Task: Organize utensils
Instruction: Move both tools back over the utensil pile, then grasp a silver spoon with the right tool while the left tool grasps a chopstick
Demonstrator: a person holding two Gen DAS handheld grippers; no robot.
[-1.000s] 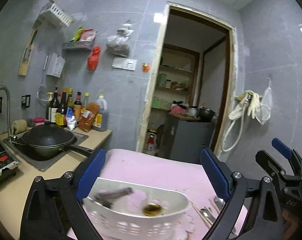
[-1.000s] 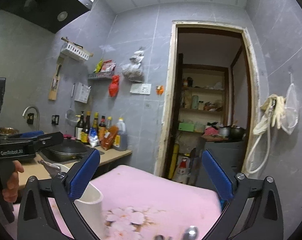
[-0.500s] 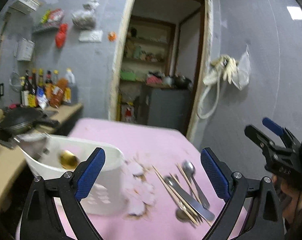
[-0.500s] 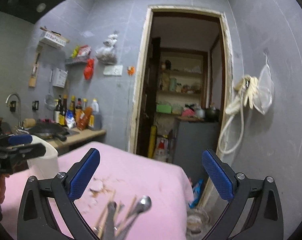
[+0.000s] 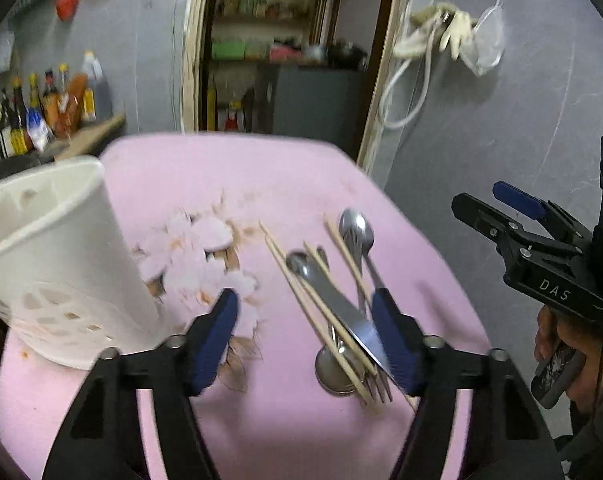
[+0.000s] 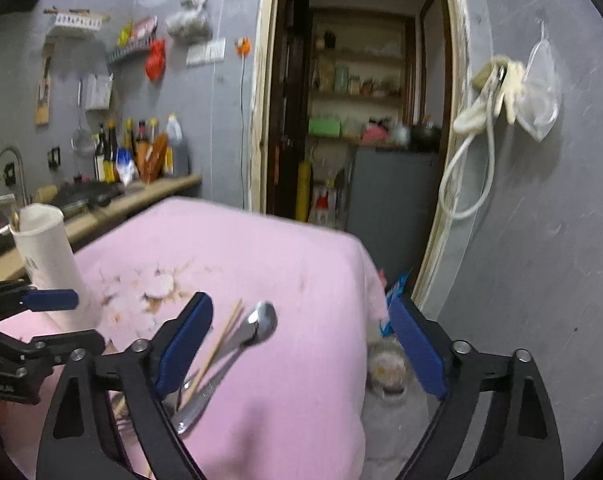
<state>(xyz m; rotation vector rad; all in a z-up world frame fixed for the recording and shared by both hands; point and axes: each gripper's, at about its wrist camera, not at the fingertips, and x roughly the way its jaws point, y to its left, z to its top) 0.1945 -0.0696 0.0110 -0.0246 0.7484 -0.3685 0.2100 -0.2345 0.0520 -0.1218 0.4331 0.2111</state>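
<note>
Grey kitchen, pink table (image 5: pixel 205 176). Our white holder (image 5: pixel 61 264) stands left, ready for cutlery. The utensils (image 5: pixel 337 304) lie piled right of it, unsorted. Left gripper (image 5: pixel 305 332) has been closing, nothing clamped; right gripper (image 6: pixel 301 340) too, empty.

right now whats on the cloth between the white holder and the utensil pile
In the left wrist view, only the pink cloth's worn floral patch lies between the white holder and the utensil pile.
</note>
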